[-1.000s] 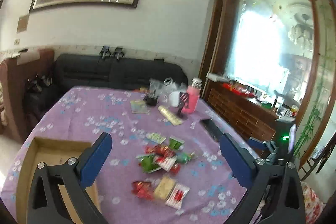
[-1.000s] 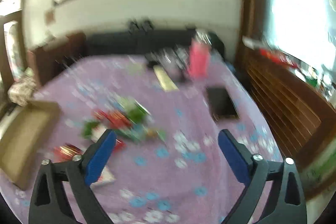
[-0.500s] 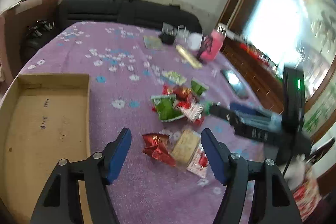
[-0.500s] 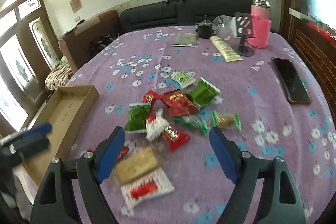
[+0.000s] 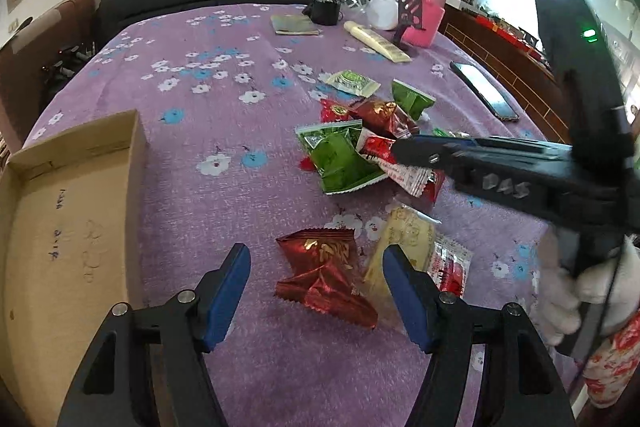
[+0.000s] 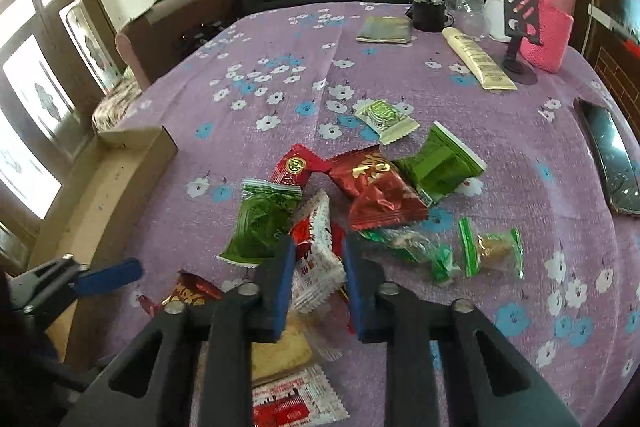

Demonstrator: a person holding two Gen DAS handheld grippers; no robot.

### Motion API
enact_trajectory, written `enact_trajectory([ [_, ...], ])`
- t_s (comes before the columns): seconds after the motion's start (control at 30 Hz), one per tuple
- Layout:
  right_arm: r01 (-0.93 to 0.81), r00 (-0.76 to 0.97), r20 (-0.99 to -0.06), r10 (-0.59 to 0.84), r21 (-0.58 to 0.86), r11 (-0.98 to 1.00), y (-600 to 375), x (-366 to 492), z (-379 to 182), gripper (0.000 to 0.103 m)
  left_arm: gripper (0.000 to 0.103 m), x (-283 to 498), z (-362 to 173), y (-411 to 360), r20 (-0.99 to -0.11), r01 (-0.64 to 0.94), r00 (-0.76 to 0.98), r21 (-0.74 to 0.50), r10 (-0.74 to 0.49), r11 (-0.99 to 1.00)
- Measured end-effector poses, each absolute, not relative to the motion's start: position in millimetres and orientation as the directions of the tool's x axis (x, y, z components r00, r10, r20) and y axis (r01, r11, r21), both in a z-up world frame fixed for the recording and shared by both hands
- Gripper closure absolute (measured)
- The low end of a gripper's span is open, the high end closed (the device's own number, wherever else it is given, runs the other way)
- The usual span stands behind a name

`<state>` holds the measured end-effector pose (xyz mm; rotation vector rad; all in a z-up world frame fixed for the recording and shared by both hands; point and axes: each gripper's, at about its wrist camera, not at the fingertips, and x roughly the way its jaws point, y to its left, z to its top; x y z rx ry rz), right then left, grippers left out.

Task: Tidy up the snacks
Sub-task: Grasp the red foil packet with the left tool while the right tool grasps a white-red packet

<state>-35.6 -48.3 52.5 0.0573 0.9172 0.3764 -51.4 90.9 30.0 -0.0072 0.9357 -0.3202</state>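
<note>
Purple flowered cloth [image 5: 192, 95] covers the table, with a black sofa behind and an open cardboard box [image 5: 60, 227] at its near left edge. Snack packets lie heaped in the middle, right of the box.

In the right wrist view, the right gripper [image 6: 318, 269] has its jaws drawn close on either side of a white-and-red packet [image 6: 316, 259], which stands on edge between the pads; whether the pads already press it I cannot tell, though they look just about touching. Its long axis runs from 6 to 12 o'clock, along the fingers. A green packet [image 6: 260, 223] lies touching it at 10 o'clock, and a red foil packet [image 6: 376, 187] sits at 1 o'clock.

The left gripper [image 5: 316, 291] hangs spread wide, and a crumpled red packet [image 5: 324, 267] lies between its fingertips, long axis roughly 11 to 5 o'clock. A yellow packet [image 5: 404, 239] lies just beside it at 2 o'clock.

The box lies at 9 o'clock of both grippers, nearer the left one. I judge each gripper is set for its own packet.
</note>
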Motion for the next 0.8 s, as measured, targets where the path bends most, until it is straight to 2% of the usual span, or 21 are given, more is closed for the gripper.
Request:
enact_trajectory([
  [0.07,-0.289,0.551,-0.750,0.366,0.240,0.927,-55.9,-39.7,56.4,0.096,0.034,-49.2,26.3,87.2,-0.795,0.274,0.542,-0.140,-0.273,0.951],
  [0.17,-0.286,0.555,-0.736,0.388,0.269,0.920,-67.3,-45.8,61.8,0.099,0.059,-44.5,19.9,82.7,-0.811,0.290,0.507,-0.159,-0.293,0.944],
  [0.3,-0.277,0.566,-0.723,0.397,0.287,0.917,-80.3,-48.7,67.2,0.097,0.068,-45.3,20.0,82.2,-0.804,0.290,0.509,-0.175,-0.307,0.941],
  [0.37,-0.268,0.561,-0.725,0.399,0.297,0.917,-82.1,-46.5,67.3,0.090,0.069,-46.9,22.7,82.9,-0.797,0.288,0.515,-0.186,-0.316,0.939],
  [0.5,-0.298,0.558,-0.724,0.405,0.281,0.912,-69.7,-42.0,69.8,0.063,0.070,-49.2,23.4,84.1,-0.790,0.282,0.523,-0.193,-0.319,0.940],
  [0.7,-0.333,0.508,-0.809,0.296,0.132,0.934,-30.2,-16.6,52.4,0.060,0.069,-46.4,20.5,81.2,-0.795,0.264,0.520,-0.199,-0.313,0.944],
  [0.77,-0.329,0.496,-0.825,0.272,0.111,0.938,-26.3,-12.1,45.5,0.060,0.066,-44.4,17.1,75.7,-0.803,0.264,0.512,-0.191,-0.305,0.945],
  [0.8,-0.327,0.483,-0.834,0.266,0.109,0.939,-25.1,-9.7,41.8,0.063,0.065,-43.7,14.7,73.4,-0.806,0.267,0.507,-0.190,-0.305,0.945],
])
